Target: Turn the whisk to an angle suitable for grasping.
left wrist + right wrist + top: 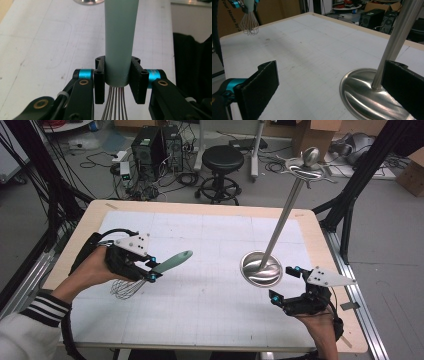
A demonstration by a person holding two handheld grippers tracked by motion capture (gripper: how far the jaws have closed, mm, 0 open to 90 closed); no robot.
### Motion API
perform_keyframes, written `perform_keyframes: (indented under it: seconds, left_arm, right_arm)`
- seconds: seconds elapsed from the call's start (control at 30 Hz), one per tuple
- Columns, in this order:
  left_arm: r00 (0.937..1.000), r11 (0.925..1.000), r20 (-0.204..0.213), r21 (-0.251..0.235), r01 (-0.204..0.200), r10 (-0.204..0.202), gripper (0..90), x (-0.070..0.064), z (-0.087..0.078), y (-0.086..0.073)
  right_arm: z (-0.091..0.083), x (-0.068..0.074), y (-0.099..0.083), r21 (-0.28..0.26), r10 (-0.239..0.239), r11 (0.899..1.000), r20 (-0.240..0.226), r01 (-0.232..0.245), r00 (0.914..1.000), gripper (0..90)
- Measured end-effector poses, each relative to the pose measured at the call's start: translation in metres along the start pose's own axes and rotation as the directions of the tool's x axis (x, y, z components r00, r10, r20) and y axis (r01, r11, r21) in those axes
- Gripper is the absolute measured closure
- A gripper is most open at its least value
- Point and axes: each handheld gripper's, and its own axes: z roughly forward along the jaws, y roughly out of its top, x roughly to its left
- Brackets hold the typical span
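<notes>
One whisk is picked up, but it is not on the stand yet.
One left gripper (117,80) is closed tight on the whisk (150,272), pinching its green handle just above the wires. The whisk is held a little over the table (200,320), well apart from the stand (262,268). The right gripper (287,283) has its jaws wide open and holds nothing, just beside the stand's round base. I think hanging the whisk on the stand's top hooks is left.
</notes>
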Motion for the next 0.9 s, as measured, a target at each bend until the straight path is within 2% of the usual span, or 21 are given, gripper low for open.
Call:
perform_keyframes:
  seconds: [0.1, 0.23, 0.3, 0.4, 0.43, 0.47, 0.63, 0.9]
  left_arm:
    - [0.9999, 0.9994, 0.014, -0.034, -0.006, 0.007, 69.2, -0.002, -0.002, 0.004]
    - [0.9997, 0.9955, 0.025, -0.094, 0.008, -0.006, 69.2, -0.005, -0.006, 0.007]
    - [0.9995, 0.9901, 0.032, -0.14, 0.012, -0.008, 69.3, -0.006, -0.009, 0.011]
    - [0.999, 0.9862, 0.043, -0.165, 0.012, -0.005, 69.2, -0.007, -0.01, 0.013]
    - [0.999, 0.9821, 0.045, -0.188, 0.007, 0.002, 69.2, -0.009, -0.01, 0.015]
    - [0.999, 0.9821, 0.045, -0.188, 0.007, 0.002, 69.2, -0.009, -0.01, 0.015]
    - [0.998, 0.9722, 0.061, -0.234, 0.004, 0.011, 69.3, -0.012, -0.008, 0.021]
    - [0.9976, 0.9692, 0.067, -0.246, 0.001, 0.016, 69.2, -0.013, -0.007, 0.023]
  right_arm:
    - [0.001, 0.0, 0.0, 0.003, 0.002, 1.0, -0.004, -0.002, 1.0, 0.5]
    - [0.001, 0.0, 0.0, 0.005, -0.006, 1.0, -0.004, 0.006, 1.0, 0.5]
    - [0.002, 0.0, 0.0, 0.008, -0.001, 1.0, -0.006, 0.001, 1.0, 0.5]
    - [0.002, 0.0, 0.0, 0.008, 0.001, 1.0, -0.008, -0.001, 1.0, 0.5]
    - [0.002, 0.0, 0.0, 0.01, 0.004, 1.0, -0.007, -0.004, 1.0, 0.5]
    - [0.002, 0.0, 0.0, 0.01, 0.004, 1.0, -0.007, -0.003, 1.0, 0.5]
    - [0.002, 0.0, 0.0, 0.011, -0.002, 1.0, -0.007, 0.002, 1.0, 0.5]
    - [0.003, 0.0, 0.0, 0.013, -0.002, 1.0, -0.009, 0.002, 1.0, 0.5]
